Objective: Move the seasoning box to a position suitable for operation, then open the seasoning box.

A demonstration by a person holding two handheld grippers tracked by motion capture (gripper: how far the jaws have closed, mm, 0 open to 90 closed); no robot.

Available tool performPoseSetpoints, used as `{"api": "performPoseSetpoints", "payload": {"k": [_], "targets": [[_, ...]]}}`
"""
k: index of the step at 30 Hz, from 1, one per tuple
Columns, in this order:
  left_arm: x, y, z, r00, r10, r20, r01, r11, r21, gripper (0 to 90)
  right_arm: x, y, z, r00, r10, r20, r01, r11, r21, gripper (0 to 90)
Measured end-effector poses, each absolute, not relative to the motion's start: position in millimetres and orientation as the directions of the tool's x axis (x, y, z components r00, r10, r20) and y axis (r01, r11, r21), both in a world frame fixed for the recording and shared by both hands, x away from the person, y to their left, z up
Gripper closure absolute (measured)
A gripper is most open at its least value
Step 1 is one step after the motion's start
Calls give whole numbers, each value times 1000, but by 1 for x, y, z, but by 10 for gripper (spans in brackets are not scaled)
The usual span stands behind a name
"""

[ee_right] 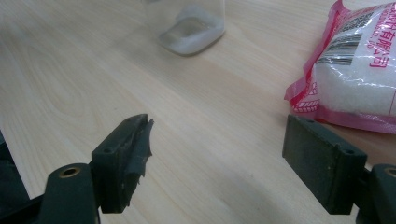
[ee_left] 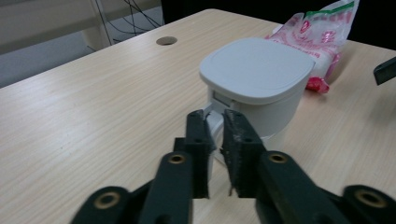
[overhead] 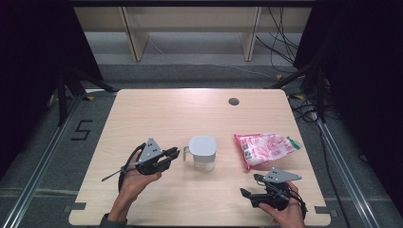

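Left gripper (overhead: 174, 153) is held level just left of the white lidded jug (overhead: 203, 152) at table centre, jaws pinched onto its handle (ee_left: 212, 122). Right gripper (overhead: 247, 194) sits low, near-right of the jug, jaws wide apart, nothing between. Right gripper view gives the sugar bag (ee_right: 357, 70) barcode; left gripper view shows the lid's latch.

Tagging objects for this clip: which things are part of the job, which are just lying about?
In the job:
- left gripper, jaws narrowed around the handle
- lidded white jug, handle between those jaws
- pink-and-white bag, beside the jug
- right gripper, open, near the bag

Lying about:
- table's cable hole
- floor cables
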State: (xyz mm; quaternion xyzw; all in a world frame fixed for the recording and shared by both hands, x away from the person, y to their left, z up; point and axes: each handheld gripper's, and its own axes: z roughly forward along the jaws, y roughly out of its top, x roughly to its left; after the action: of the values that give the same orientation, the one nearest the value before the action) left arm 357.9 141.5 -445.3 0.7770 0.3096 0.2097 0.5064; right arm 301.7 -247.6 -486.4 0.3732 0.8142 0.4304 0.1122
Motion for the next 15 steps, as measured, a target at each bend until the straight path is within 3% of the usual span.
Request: {"api": "performPoseSetpoints", "payload": {"k": [4, 15], "targets": [[358, 139, -443, 719, 694, 30, 250, -298, 921, 846, 301, -248, -486, -692, 713, 108, 492, 357, 794, 242], [363, 132, -443, 714, 699, -28, 273, -241, 931, 884, 301, -248, -487, -686, 712, 149, 526, 345, 777, 241]]}}
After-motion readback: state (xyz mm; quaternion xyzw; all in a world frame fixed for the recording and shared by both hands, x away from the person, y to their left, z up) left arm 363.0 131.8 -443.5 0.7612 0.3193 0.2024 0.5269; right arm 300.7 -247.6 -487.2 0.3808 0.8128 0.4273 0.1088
